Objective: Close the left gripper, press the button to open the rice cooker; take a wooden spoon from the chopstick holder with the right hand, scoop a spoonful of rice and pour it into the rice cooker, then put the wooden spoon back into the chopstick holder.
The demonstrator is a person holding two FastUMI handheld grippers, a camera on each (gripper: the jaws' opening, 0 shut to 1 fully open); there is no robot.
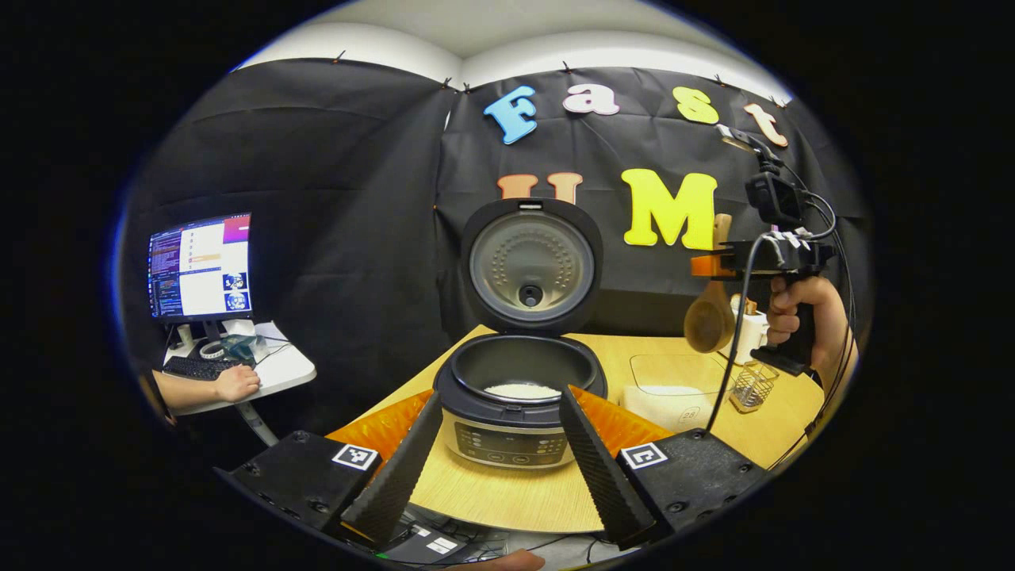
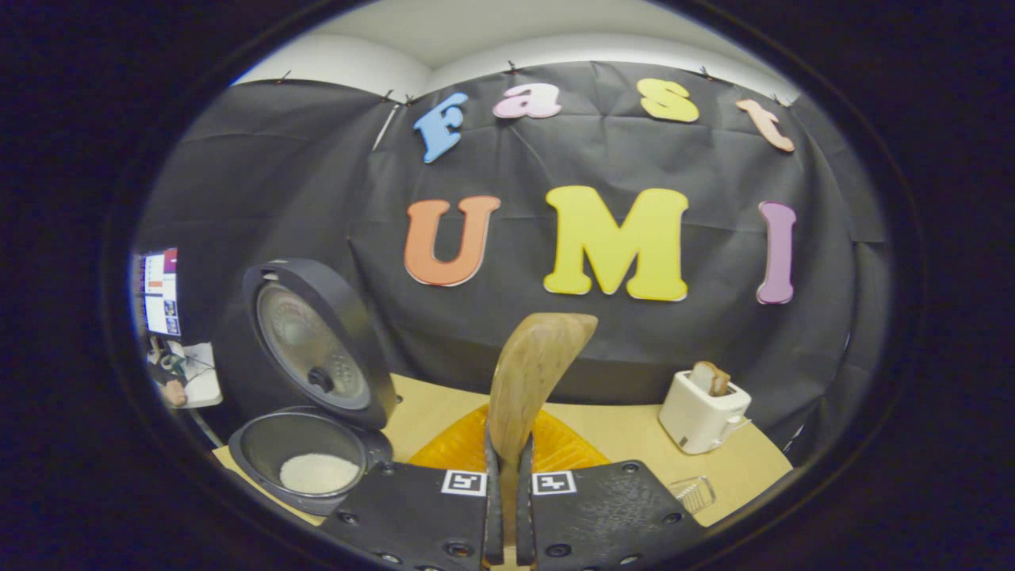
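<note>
Rice cooker [image 1: 519, 388] lid up, rice inside the pot. Right tool [image 2: 507, 507] pinches the wooden spoon [image 2: 531, 381] by the handle, bowl empty, up right of cooker over chopstick holder [image 1: 752, 386]. Left tool [image 1: 496, 444] spread, facing cooker front.

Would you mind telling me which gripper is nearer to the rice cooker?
Left. The left gripper sits open right before the rice cooker; the right gripper, shut on the wooden spoon, is off to its side.

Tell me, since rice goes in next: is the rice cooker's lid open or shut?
Open. The rice cooker has its lid standing upright behind the pot, and white rice shows inside.
</note>
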